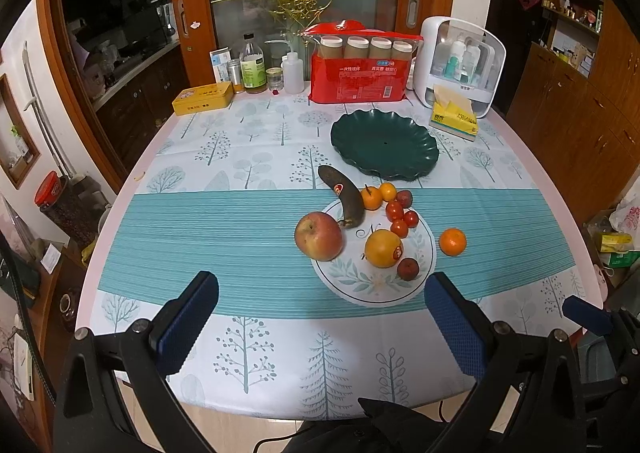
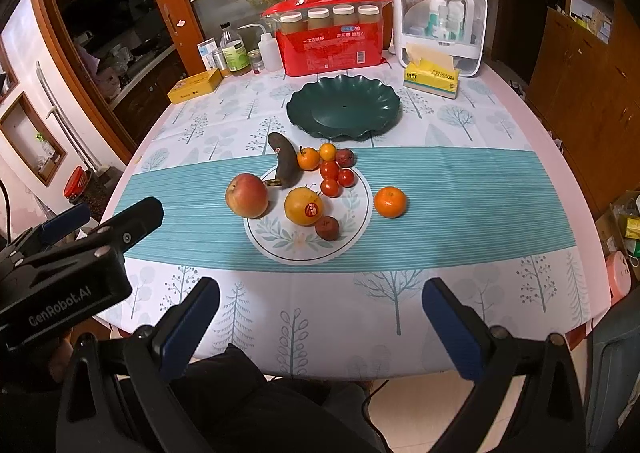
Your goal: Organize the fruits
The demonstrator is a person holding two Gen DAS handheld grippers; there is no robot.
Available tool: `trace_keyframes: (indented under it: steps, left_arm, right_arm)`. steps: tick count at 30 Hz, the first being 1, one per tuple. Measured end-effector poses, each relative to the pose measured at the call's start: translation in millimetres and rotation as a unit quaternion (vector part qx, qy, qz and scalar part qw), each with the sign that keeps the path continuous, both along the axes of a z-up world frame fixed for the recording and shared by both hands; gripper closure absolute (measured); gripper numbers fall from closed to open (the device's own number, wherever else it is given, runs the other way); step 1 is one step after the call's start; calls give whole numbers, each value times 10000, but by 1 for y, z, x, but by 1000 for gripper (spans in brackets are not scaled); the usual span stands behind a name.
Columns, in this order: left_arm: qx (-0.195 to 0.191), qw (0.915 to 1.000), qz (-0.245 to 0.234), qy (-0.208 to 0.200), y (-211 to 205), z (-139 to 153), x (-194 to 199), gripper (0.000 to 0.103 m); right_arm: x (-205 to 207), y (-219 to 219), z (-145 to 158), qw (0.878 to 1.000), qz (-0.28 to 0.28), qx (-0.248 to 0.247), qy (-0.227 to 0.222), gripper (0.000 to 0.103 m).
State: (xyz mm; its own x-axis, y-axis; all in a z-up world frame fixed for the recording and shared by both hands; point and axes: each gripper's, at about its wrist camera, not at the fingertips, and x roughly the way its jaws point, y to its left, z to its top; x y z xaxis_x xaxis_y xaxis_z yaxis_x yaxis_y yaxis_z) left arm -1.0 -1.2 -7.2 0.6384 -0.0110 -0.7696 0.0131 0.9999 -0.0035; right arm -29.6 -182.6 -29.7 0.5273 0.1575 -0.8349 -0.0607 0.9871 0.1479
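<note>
Fruits lie in the middle of the table: a red apple [image 1: 319, 235] [image 2: 247, 195], a dark overripe banana [image 1: 344, 195] [image 2: 285, 164], a large orange with a sticker [image 1: 383, 248] [image 2: 303, 206], a tangerine [image 1: 453, 241] [image 2: 390, 201] apart to the right, a small tangerine [image 1: 372, 197], several cherry tomatoes [image 1: 400, 218] [image 2: 336, 175] and a dark red fruit [image 1: 408, 268] [image 2: 327, 228]. An empty dark green scalloped plate [image 1: 384, 143] [image 2: 343, 106] stands behind them. My left gripper [image 1: 320, 313] and right gripper [image 2: 320, 317] are open and empty, at the near table edge.
A white round mat with leaf print [image 1: 360, 289] lies under some fruits. At the back stand a red cup package [image 1: 358, 71], a white storage box [image 1: 460, 61], a tissue pack [image 1: 454, 113], a yellow tin [image 1: 203, 98] and bottles [image 1: 253, 65]. The left gripper body [image 2: 68, 265] shows at left.
</note>
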Motion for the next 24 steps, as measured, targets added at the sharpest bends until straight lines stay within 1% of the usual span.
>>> trace_keyframes:
  steps: [8,16,24]
  left_arm:
    - [4,10000,-60,64,-1,-13,6,1]
    - [-25,9998,-127,141,7,-12,17,1]
    - [-46,9992,-372,125,21,-13,24,1]
  right_arm:
    - [1,1,-3,10000,-35,-9,31,1]
    - [7,11,-5,9999,-114,-17,110,2]
    - [5,24,-7,9994,-312,21,143,2]
